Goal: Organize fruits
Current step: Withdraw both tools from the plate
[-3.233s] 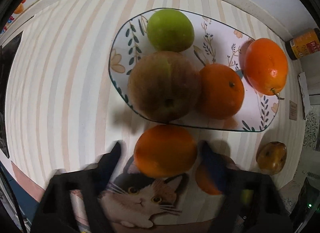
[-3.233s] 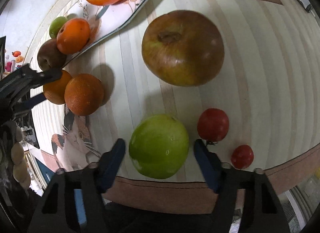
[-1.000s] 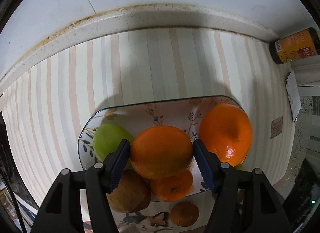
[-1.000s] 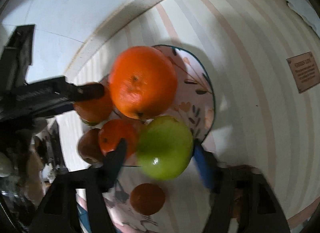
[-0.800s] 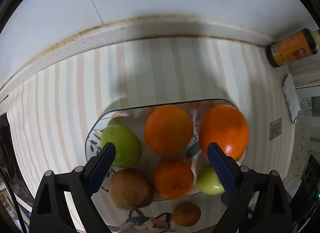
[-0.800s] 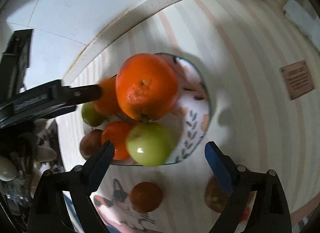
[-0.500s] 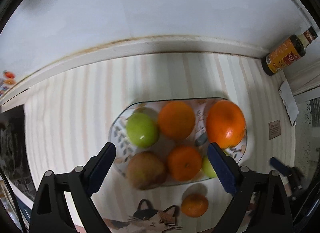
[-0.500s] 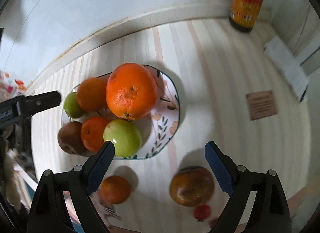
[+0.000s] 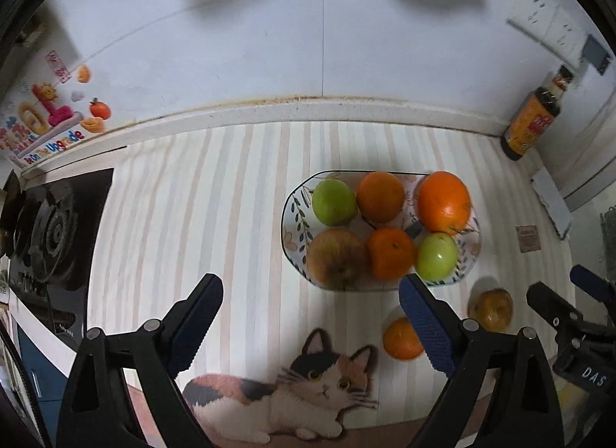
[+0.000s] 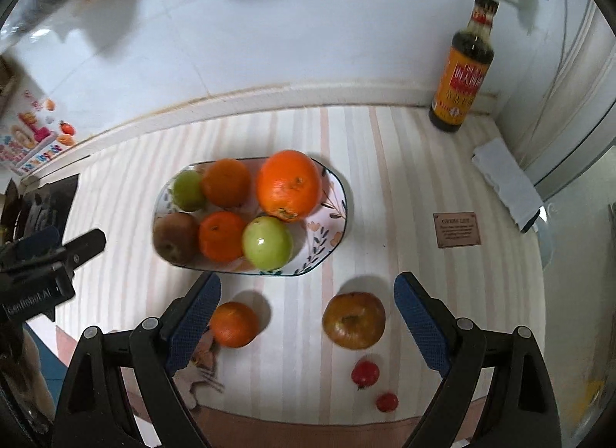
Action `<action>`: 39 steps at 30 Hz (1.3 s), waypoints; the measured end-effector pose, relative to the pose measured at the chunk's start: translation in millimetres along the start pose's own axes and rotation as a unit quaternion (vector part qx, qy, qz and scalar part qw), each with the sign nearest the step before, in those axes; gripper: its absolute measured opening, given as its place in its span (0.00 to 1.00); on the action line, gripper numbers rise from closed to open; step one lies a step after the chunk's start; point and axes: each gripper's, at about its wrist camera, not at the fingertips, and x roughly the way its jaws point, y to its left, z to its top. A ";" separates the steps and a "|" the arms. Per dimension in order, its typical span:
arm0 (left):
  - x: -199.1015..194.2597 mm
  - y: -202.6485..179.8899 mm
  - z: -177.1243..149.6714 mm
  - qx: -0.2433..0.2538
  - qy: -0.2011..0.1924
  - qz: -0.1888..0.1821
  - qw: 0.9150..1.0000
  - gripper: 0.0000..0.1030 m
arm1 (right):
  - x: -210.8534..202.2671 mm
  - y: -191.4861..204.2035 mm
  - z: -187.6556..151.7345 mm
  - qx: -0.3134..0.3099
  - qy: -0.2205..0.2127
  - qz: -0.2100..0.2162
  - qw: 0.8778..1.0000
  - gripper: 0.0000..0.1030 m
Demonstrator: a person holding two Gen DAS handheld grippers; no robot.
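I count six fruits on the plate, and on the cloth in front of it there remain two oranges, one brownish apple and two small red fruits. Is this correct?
Not quite: only one orange remains on the cloth, not two. The right wrist view shows it beside the brownish apple and the two small red fruits, in front of the plate with its six fruits.

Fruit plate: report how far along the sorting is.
Done: six fruits sit on the plate, among them a large orange and a green apple. In hand: nothing; the left gripper and right gripper are both open. Left on the mat: a small orange, a brownish apple and two small red fruits.
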 end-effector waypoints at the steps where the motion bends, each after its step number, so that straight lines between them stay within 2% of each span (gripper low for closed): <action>1: -5.5 0.4 -3.6 0.000 -0.004 0.000 1.000 0.91 | -7.9 1.9 -2.9 -0.001 -0.005 0.002 1.000 0.91; 14: -99.2 7.8 -47.2 -0.008 -0.066 -0.022 0.998 0.91 | -112.2 14.4 -48.2 -0.011 -0.063 0.012 0.998 0.91; 21: -128.9 7.1 -61.5 -0.003 -0.085 -0.019 0.996 0.91 | -151.0 18.2 -61.7 -0.010 -0.086 0.016 0.996 0.91; 32: -135.3 3.8 -68.9 -0.007 -0.079 -0.024 0.997 0.91 | -159.1 12.2 -63.8 0.006 -0.089 0.032 0.995 0.91; 38: -118.5 -7.5 -62.5 0.006 -0.059 -0.040 0.997 0.92 | -133.5 -4.6 -55.7 0.028 -0.066 0.037 0.997 0.94; 39: -114.5 -9.7 -61.3 0.008 -0.055 -0.041 0.998 0.97 | -125.4 -8.9 -53.7 0.030 -0.057 0.035 0.997 0.94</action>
